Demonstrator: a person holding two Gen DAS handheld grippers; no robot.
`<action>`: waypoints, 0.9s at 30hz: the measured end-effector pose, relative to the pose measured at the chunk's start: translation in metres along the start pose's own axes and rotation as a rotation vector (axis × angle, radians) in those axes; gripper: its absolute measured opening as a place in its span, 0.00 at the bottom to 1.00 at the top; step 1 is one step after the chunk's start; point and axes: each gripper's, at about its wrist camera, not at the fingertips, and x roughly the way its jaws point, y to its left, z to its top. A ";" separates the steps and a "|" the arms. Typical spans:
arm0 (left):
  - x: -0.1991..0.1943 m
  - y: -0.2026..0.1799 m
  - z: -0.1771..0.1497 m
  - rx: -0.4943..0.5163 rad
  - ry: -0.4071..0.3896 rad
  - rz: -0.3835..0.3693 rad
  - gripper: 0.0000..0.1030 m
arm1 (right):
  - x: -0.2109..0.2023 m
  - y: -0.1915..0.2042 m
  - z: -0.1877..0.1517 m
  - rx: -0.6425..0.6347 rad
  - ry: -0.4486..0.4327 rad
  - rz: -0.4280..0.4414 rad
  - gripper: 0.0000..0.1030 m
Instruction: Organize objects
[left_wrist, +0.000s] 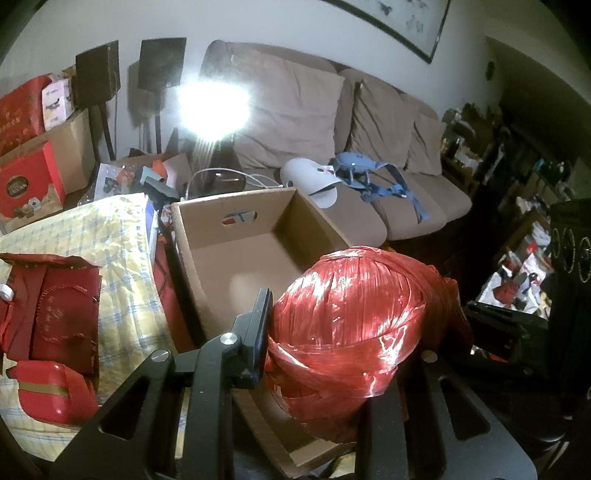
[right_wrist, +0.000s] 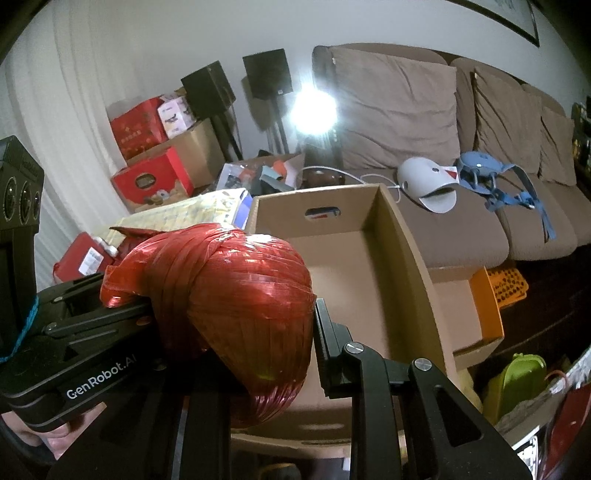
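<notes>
big shiny red ball of plastic twine (left_wrist: 354, 325) hangs over the near edge of an open brown cardboard box (left_wrist: 240, 236), squeezed between both grippers at once. left gripper (left_wrist: 343, 332) clenched on it, one black finger (left_wrist: 260, 325) flat vs its side; other finger hidden behind the ball. right gripper (right_wrist: 236, 325) also clamped on it, finger (right_wrist: 325, 332) pressed in. box interior bare. beige fabric sofa (left_wrist: 369, 122) behind, w/ white curved plastic shell (left_wrist: 314, 181) & blue strap harness (left_wrist: 373, 177) on the seat.

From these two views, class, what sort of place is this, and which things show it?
Most likely a cluttered home living room: a brown cushioned sofa, a framed picture on the wall, and gift boxes stacked beside speakers on stands.
</notes>
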 end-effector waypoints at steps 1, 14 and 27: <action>0.000 0.000 0.001 0.000 0.001 -0.002 0.22 | 0.000 -0.001 0.000 0.002 0.000 -0.002 0.21; 0.011 -0.009 0.003 0.007 0.013 -0.014 0.22 | 0.000 -0.012 -0.001 0.036 -0.004 -0.017 0.21; 0.017 -0.012 0.000 0.000 0.027 -0.023 0.22 | 0.004 -0.016 -0.001 0.048 0.005 -0.025 0.21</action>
